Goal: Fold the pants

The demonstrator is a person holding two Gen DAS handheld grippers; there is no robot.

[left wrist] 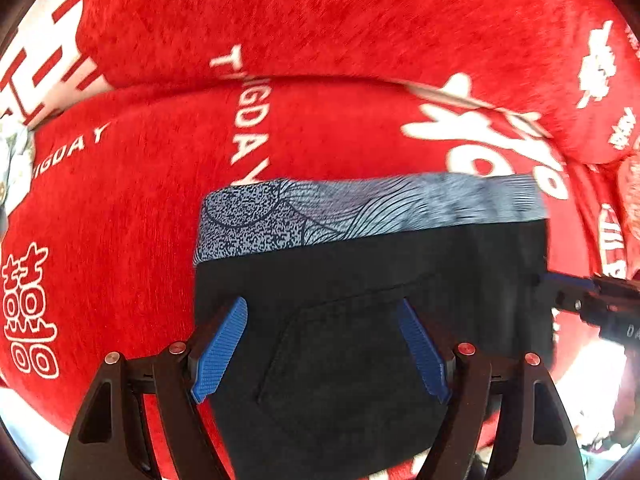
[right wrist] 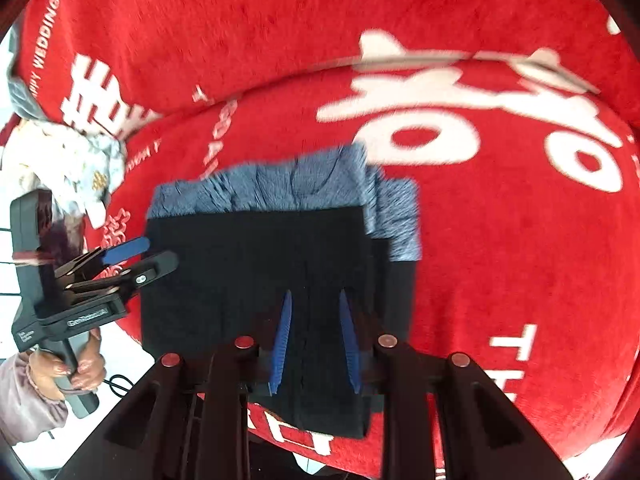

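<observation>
The black pants with a blue-grey patterned waistband lie folded in a block on the red blanket. My left gripper is open, its blue fingers spread over the near part of the pants. In the right wrist view the pants show layered, with the waistband at the far edge. My right gripper is open with a narrow gap, just above the pants' near edge. The left gripper also shows in the right wrist view, and the right gripper's blue tip at the pants' right edge.
A red plush blanket with white lettering covers the surface and rises in a fold behind the pants. A light crumpled cloth lies at the left. The person's hand grips the left tool's handle.
</observation>
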